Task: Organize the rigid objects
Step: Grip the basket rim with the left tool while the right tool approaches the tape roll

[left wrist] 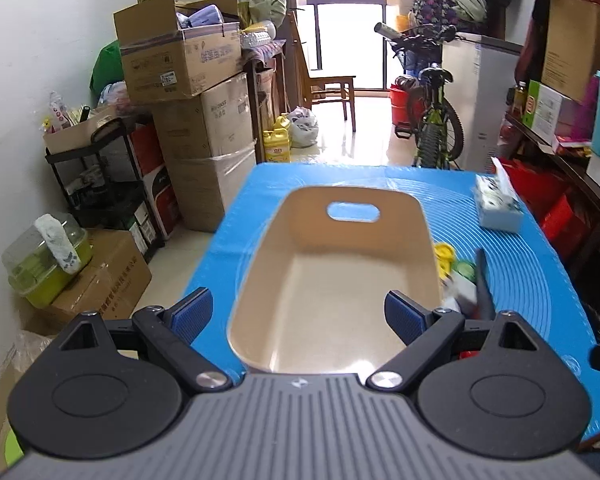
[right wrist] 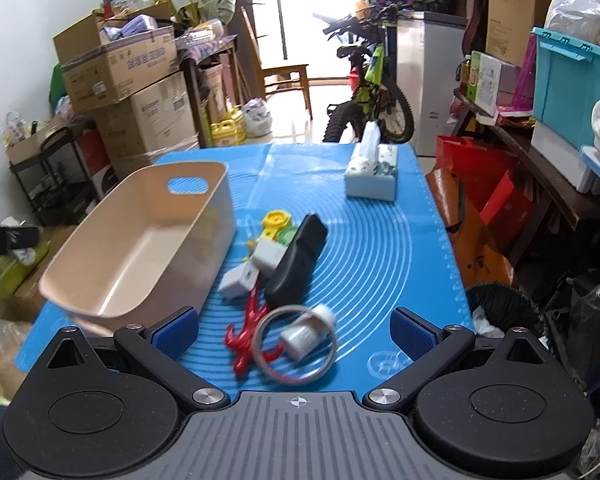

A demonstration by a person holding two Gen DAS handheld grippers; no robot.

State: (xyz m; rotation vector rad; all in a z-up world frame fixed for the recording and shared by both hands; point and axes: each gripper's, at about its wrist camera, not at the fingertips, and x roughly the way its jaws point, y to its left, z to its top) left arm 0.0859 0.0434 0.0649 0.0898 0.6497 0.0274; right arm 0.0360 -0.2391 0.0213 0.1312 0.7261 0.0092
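A beige plastic bin (left wrist: 400, 220) with a handle cutout sits empty on the blue mat (left wrist: 520, 280); my left gripper (left wrist: 298, 316) is open above its near end. In the right wrist view the bin (right wrist: 220, 208) stands left of a pile: a black case (right wrist: 296, 264), two white adapters (right wrist: 240, 280), a yellow and green toy (right wrist: 276, 224), a red branched piece (right wrist: 248, 336), a metal ring (right wrist: 294, 346) and a small white cylinder (right wrist: 306, 330). My right gripper (right wrist: 294, 330) is open just above the ring and cylinder, holding nothing.
A tissue box (right wrist: 372, 176) stands at the mat's far right, also in the left wrist view (left wrist: 498, 208). Stacked cardboard boxes (left wrist: 196, 92) and a black rack (left wrist: 100, 184) stand left of the table. A bicycle (right wrist: 374, 96) and cluttered shelves (right wrist: 560, 120) stand beyond and right.
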